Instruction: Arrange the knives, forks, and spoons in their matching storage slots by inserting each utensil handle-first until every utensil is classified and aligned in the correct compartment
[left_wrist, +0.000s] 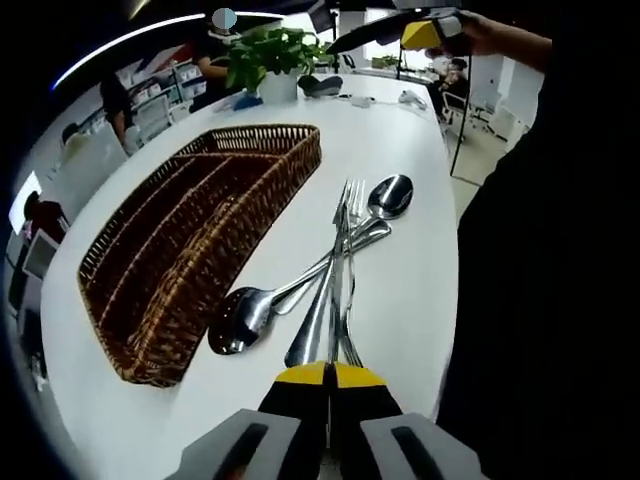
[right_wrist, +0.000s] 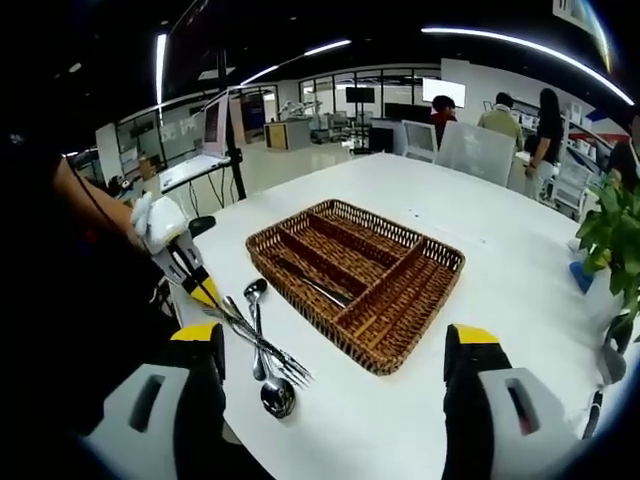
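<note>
A pile of cutlery lies crossed on the white table (left_wrist: 385, 120): a fork (left_wrist: 349, 205), two spoons (left_wrist: 390, 196) (left_wrist: 238, 320) and a knife (left_wrist: 312, 328). My left gripper (left_wrist: 330, 376) is shut on the fork's handle end, with the tines pointing away; it also appears at left in the right gripper view as the left gripper (right_wrist: 203, 292). The wicker cutlery basket (left_wrist: 288, 172) with long slots sits left of the pile. My right gripper (right_wrist: 335, 340) hovers open above the basket (right_wrist: 400, 342), jaws far apart. A slim shiny item (right_wrist: 318, 290) lies in one slot.
A potted plant (left_wrist: 275, 50) and small items stand at the table's far end. The person's dark clothing (left_wrist: 540, 260) borders the table edge by the cutlery. Chairs, desks and people stand in the office beyond. Bare tabletop (right_wrist: 500, 250) surrounds the basket.
</note>
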